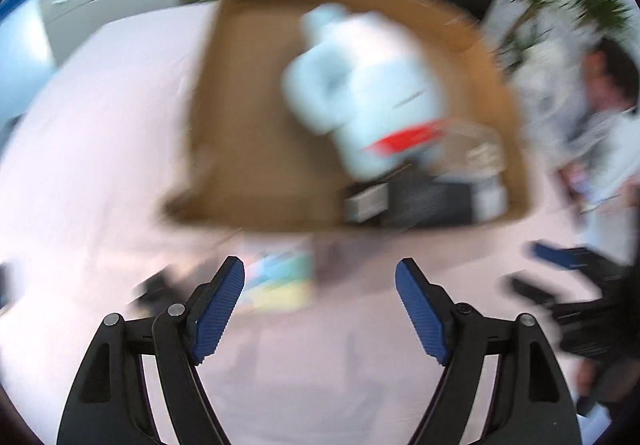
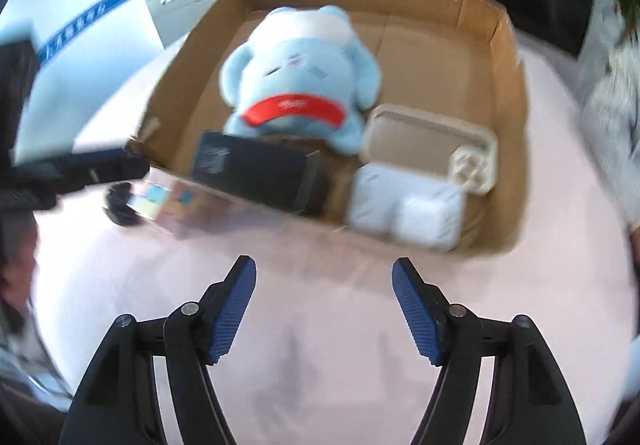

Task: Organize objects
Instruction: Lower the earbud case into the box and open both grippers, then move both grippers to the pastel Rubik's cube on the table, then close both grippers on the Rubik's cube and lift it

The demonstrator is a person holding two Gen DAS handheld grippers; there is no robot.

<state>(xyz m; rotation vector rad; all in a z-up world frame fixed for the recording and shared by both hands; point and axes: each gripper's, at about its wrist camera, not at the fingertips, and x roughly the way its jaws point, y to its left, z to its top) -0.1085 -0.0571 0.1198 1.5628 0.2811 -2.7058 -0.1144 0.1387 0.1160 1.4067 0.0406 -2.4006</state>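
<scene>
Looking down through the left wrist view, heavily smeared: left gripper point(image 1: 319, 269) spread wide, blue pads well apart, nothing clamped between them. Just past the tips, slightly left of the midline, lies a pastel pack point(image 1: 280, 287) in pale blue and yellow, flat on the pink table point(image 1: 100, 149) and close against the near wall of the cardboard box point(image 1: 208, 85). Still outside the box, so judged to be the piece left to put away. Long axis not readable through the blur (seems to run roughly across the view, but no more than a guess). Inside the box already: a light-blue plush toy point(image 1: 360, 85) with a red band, plus some dark and pale items in the near right corner.

Turning to the right wrist view, sharper: right gripper point(image 2: 324, 269) likewise wide open and empty, only bare table beneath it. Straight ahead sits the box with the plush, a black carton point(image 2: 256, 173), a beige tray point(image 2: 424, 141) and a white packet point(image 2: 404, 209). Pastel pack far off to the left here, beside the box's near left corner, right under the other gripper's dark fingers. Left hand therefore clearly nearer; likely a short drop and a close from there.
</scene>
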